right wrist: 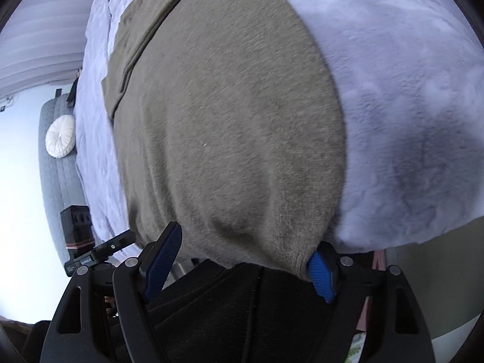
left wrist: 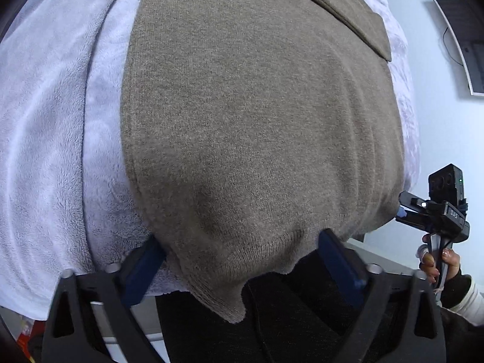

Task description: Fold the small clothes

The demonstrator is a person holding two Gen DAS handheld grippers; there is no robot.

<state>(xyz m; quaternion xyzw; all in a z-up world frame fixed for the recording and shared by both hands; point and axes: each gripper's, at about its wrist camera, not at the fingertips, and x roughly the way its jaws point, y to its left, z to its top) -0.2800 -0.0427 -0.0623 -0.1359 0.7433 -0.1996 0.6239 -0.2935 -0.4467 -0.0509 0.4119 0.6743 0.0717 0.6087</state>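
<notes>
A taupe knit garment (left wrist: 257, 115) lies flat on a white fleece blanket (left wrist: 45, 139), with a folded flap at its far end. Its ribbed near hem hangs over the edge, between the wide-apart blue pads of my left gripper (left wrist: 242, 257). In the right wrist view the same garment (right wrist: 230, 127) fills the middle. Its hem corner drapes between the spread blue pads of my right gripper (right wrist: 245, 260). Both grippers are open, at the near hem. The right gripper also shows in the left wrist view (left wrist: 435, 211), at the garment's right edge.
The blanket (right wrist: 408, 106) covers a bed. A grey headboard (right wrist: 57, 163) with a round white cushion (right wrist: 60, 136) stands at the left in the right wrist view. A dark wall-mounted screen (left wrist: 462, 42) hangs at the right. Dark clothing of the person fills the bottom of both views.
</notes>
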